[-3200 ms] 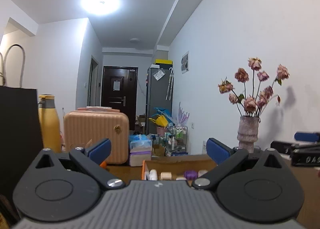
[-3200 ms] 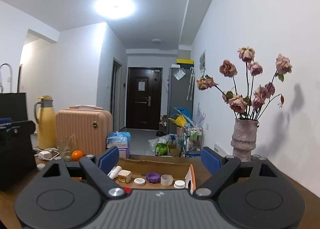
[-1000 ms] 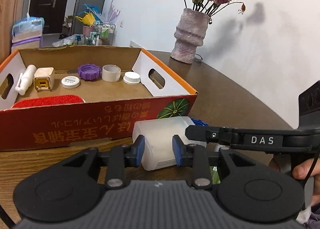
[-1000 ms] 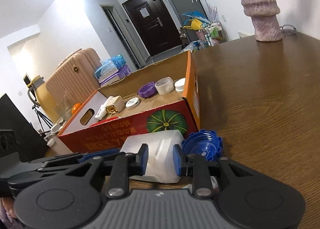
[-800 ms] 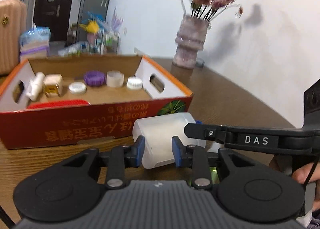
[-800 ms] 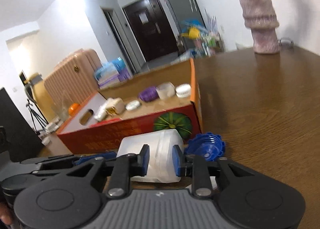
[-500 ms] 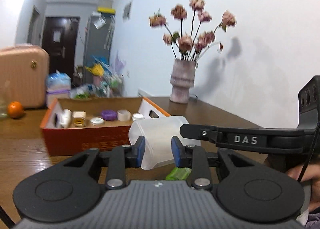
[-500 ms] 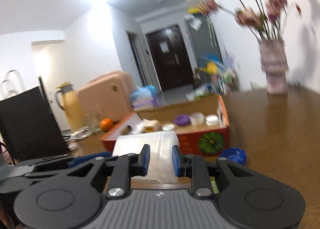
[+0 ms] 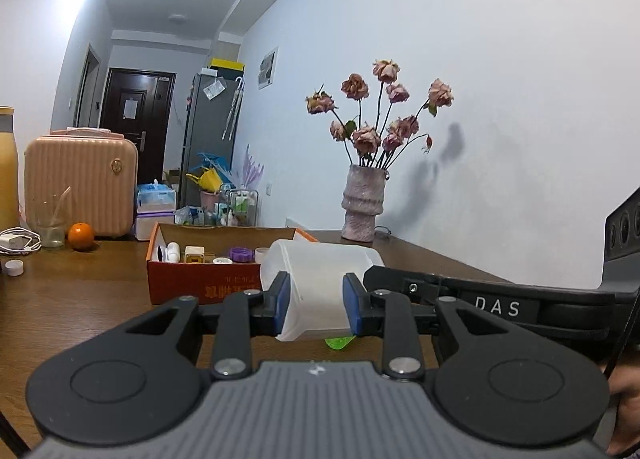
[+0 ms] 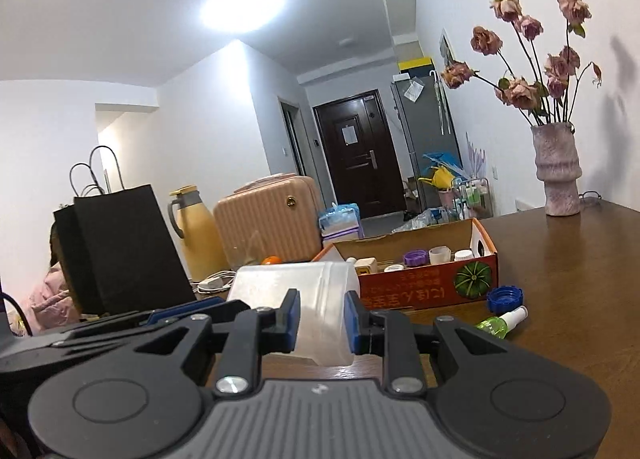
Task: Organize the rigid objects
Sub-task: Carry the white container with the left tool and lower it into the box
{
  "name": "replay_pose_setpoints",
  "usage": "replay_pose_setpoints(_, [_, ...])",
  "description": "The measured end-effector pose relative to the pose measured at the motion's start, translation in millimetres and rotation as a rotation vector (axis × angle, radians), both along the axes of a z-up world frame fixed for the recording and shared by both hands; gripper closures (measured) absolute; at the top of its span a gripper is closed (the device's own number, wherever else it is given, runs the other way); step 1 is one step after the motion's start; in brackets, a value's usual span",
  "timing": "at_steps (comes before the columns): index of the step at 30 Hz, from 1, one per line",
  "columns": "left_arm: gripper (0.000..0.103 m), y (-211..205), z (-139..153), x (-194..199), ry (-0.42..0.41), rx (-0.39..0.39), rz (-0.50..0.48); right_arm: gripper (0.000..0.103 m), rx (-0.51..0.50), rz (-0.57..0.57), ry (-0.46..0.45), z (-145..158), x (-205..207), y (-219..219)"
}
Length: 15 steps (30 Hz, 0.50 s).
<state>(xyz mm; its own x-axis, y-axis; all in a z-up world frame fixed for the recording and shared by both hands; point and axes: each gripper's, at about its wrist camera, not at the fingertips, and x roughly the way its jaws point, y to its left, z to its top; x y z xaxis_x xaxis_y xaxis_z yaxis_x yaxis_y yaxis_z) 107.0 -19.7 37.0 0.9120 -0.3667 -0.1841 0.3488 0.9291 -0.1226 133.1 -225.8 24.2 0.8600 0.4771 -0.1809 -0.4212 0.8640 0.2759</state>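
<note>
A translucent white plastic container [image 9: 324,263] hangs above the wooden table, held from two sides. My left gripper [image 9: 315,301] is shut on its near end. My right gripper [image 10: 320,319] is shut on the same container [image 10: 296,287], and its arm marked DAS [image 9: 492,305] reaches in from the right in the left wrist view. Behind the container stands the red cardboard box [image 9: 184,287] with several caps and small bottles inside. A blue lid [image 10: 505,296] and a green spray bottle [image 10: 500,323] lie on the table by the box [image 10: 416,293].
A vase of dried roses [image 9: 362,203] stands at the far right by the wall. On the left are an orange [image 9: 81,236], a glass, a white cap [image 9: 14,267], a charger cable, a yellow flask [image 10: 198,235], a black paper bag [image 10: 120,247] and a pink suitcase [image 9: 80,183].
Both grippers have lifted the white container off the table and drawn it back from the box. The blue lid and green bottle stayed on the table.
</note>
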Motion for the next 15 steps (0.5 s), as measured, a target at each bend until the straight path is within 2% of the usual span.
replay_pose_setpoints(3, [0.074, 3.2, 4.0, -4.4, -0.019, -0.016, -0.006, 0.08, 0.004, -0.008, -0.015, 4.1, -5.3, 3.0])
replay_pose_setpoints(7, [0.074, 7.1, 8.4, 8.2, -0.023, -0.034, -0.002, 0.08, -0.02, -0.012, -0.031, 13.2, 8.3, 7.3])
replay_pose_setpoints(11, [0.074, 8.4, 15.2, 39.6, -0.012, -0.037, 0.011, 0.08, -0.04, -0.014, -0.033, 21.2, 39.8, 11.8])
replay_pose_setpoints(15, [0.074, 10.5, 27.8, 99.9, 0.037, -0.036, 0.048, 0.08, -0.046, 0.011, -0.01, 31.2, 96.5, 16.3])
